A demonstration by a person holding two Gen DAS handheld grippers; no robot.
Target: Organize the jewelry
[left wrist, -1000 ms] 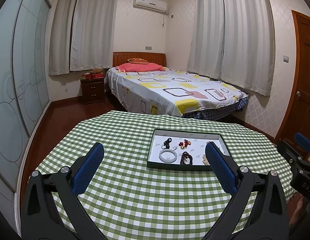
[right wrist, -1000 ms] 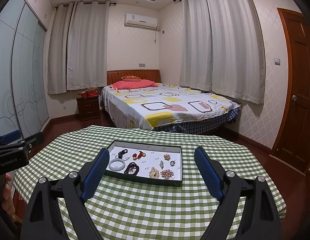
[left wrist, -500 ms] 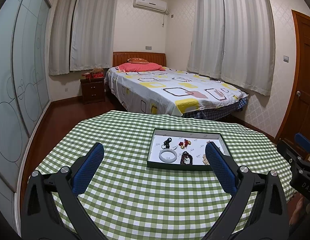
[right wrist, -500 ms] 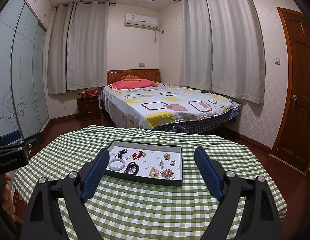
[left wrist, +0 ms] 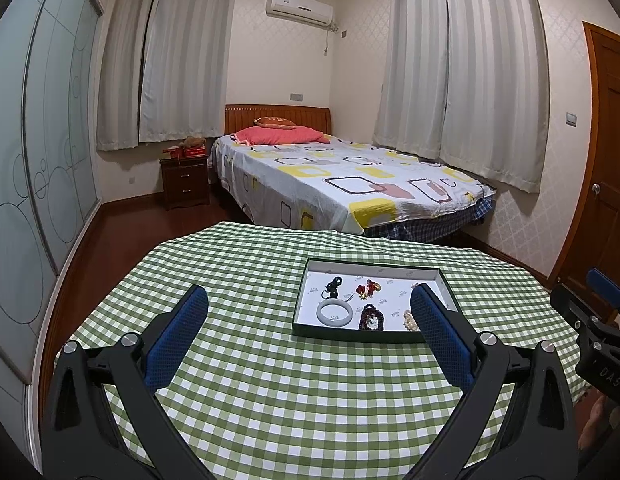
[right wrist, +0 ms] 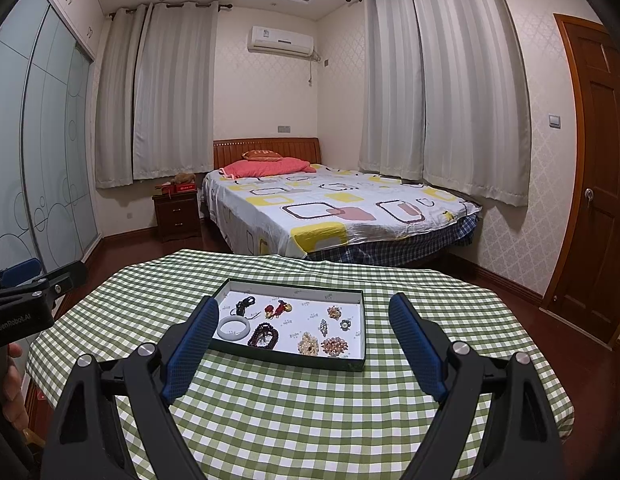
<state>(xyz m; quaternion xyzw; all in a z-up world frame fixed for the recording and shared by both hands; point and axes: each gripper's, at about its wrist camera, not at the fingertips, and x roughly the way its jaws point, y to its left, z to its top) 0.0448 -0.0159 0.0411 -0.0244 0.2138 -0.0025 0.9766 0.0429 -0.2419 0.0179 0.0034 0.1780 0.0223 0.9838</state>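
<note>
A dark green tray (right wrist: 352, 363) with a white floor lies on the checked table (right wrist: 310, 420); it also shows in the left wrist view (left wrist: 338, 332). In it lie a pale bangle (right wrist: 234, 327), a dark bead bracelet (right wrist: 263, 335), a black pendant (right wrist: 245, 304), a red charm (right wrist: 278, 308) and several small brooches (right wrist: 334, 346). My left gripper (left wrist: 310, 300) is open and empty, above the table, left of the tray. My right gripper (right wrist: 303, 312) is open and empty, in front of the tray.
A bed (right wrist: 330, 208) stands behind the table, a nightstand (right wrist: 177, 216) to its left. A wooden door (right wrist: 594, 200) is at the right, a glass wardrobe (right wrist: 37, 160) at the left. The table edge drops off near both sides.
</note>
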